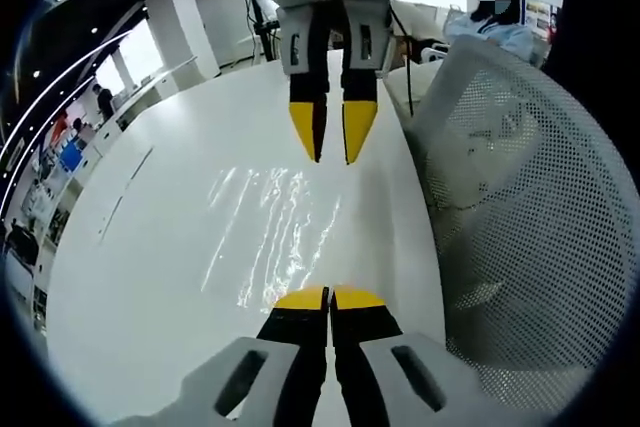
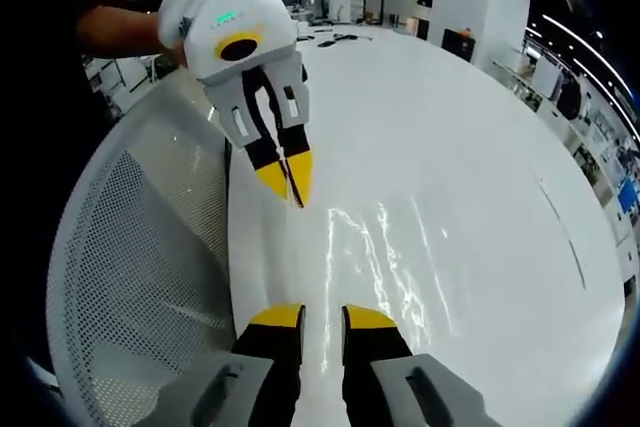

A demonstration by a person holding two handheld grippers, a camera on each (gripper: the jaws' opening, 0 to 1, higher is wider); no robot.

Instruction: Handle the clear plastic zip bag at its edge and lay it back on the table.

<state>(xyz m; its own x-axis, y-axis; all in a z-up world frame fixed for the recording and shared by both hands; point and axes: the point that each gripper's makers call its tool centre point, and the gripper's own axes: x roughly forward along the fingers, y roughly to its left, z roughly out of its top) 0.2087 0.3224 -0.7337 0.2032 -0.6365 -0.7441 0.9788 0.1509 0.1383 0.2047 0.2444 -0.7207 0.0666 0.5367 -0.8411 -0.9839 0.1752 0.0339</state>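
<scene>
2 claws (image 1: 329, 297) (image 2: 322, 314), bag (image 1: 270, 232) flat between

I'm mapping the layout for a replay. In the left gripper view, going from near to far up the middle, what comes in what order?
Left tongs, shut at the near edge → clear plastic zip bag lying flat on the white table → right tongs, tips slightly apart, pointing back toward the bag.

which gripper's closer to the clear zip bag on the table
Left, narrowly. The left gripper, jaws together, sits at the near edge of the clear plastic zip bag lying flat on the white table. The right gripper, slightly open, hovers at its opposite edge.
</scene>
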